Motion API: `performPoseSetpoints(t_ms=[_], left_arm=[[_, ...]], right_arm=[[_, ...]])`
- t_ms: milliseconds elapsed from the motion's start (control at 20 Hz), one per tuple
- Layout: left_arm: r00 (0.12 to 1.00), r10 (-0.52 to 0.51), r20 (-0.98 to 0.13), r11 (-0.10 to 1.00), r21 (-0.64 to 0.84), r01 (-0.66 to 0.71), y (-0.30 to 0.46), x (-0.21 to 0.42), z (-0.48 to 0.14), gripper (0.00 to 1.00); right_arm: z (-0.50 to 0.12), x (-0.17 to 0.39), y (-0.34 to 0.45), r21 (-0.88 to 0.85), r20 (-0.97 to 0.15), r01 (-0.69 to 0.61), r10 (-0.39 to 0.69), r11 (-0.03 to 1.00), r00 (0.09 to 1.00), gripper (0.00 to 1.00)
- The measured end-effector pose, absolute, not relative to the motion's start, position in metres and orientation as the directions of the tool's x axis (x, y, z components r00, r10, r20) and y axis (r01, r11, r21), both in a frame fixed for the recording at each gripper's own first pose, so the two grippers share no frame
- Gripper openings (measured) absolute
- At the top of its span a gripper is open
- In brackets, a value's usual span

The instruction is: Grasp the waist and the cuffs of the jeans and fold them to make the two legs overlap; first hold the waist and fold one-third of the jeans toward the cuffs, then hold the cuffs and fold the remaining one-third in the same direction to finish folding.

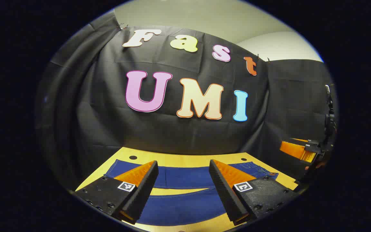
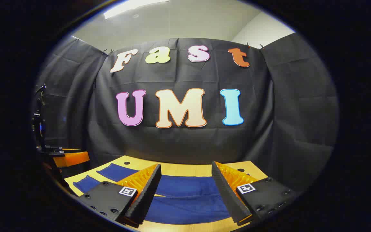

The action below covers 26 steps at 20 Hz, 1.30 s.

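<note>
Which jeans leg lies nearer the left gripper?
The near leg, running under the open left gripper; the far leg lies beyond the wood gap, toward the booth wall.

The jeans [image 1: 185, 177] were seen as matt blue denim cloth with stitched seams. The table [image 1: 185, 160] was shown as smooth, pale wood, and the booth wall [image 2: 185, 141] as creased matt cloth.

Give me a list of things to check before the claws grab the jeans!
1. Dark blue denim jeans flat on the yellow wooden table, legs apart: ok.
2. Left claw open, nothing held: ok.
3. Right claw open, nothing held: ok.
4. Both claws above the jeans, not touching them: ok.
5. Waist end in the left gripper view, cuffs in the right gripper view: ok.
6. Claws close enough to grab: cannot tell.
</note>
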<state>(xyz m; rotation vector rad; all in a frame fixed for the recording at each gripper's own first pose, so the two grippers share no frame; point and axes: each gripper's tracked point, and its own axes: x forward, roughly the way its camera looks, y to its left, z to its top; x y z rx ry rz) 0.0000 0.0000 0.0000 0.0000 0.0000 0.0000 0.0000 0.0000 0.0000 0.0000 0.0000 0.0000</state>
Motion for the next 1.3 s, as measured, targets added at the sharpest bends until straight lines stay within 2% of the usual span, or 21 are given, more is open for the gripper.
performPoseSetpoints(t_ms=[200, 350, 400, 650, 750, 850, 950, 1200, 1300], left_arm=[[1.000, 0.006, -0.025, 1.000, -0.029, -0.007, 0.005, -0.002, -0.009, 0.95], [0.999, 0.019, -0.038, 0.999, -0.038, -0.020, 0.009, -0.005, -0.013, 0.95], [0.999, 0.022, -0.045, 0.999, -0.035, -0.023, 0.010, -0.006, -0.015, 0.96], [0.998, 0.012, -0.068, 1.000, -0.023, -0.014, 0.014, -0.012, -0.026, 0.93], [0.996, -0.026, -0.091, 0.998, -0.054, 0.021, 0.012, -0.012, -0.038, 0.95], [0.988, -0.059, -0.143, 0.996, -0.069, 0.050, 0.018, -0.015, -0.057, 0.95], [0.979, -0.084, -0.188, 0.996, -0.053, 0.075, 0.028, -0.018, -0.072, 0.94], [0.910, -0.164, -0.381, 0.974, 0.084, 0.211, 0.062, -0.037, -0.121, 0.95], [0.872, -0.146, -0.468, 0.959, 0.148, 0.240, 0.089, -0.045, -0.139, 0.95]], right_arm=[[-0.007, -0.003, -0.002, -0.027, -0.026, 0.005, -0.006, 1.000, 1.000, 0.97], [-0.014, -0.006, 0.005, -0.023, -0.047, -0.009, 0.008, 1.000, 0.999, 0.97], [-0.017, -0.006, 0.007, -0.024, -0.053, -0.013, 0.012, 1.000, 0.999, 0.94], [-0.022, -0.008, 0.014, -0.039, -0.064, -0.029, 0.027, 0.999, 0.998, 0.95], [-0.025, -0.009, 0.015, -0.034, -0.073, -0.034, 0.032, 0.999, 0.997, 1.00], [-0.029, -0.011, 0.016, -0.036, -0.091, -0.044, 0.041, 0.998, 0.995, 0.95], [-0.026, -0.015, 0.007, -0.056, -0.086, -0.031, 0.026, 0.998, 0.996, 0.98], [-0.045, -0.022, -0.009, -0.056, -0.153, -0.012, 0.003, 0.998, 0.988, 0.99], [-0.051, -0.023, -0.012, -0.052, -0.180, -0.008, -0.001, 0.999, 0.984, 0.99]])
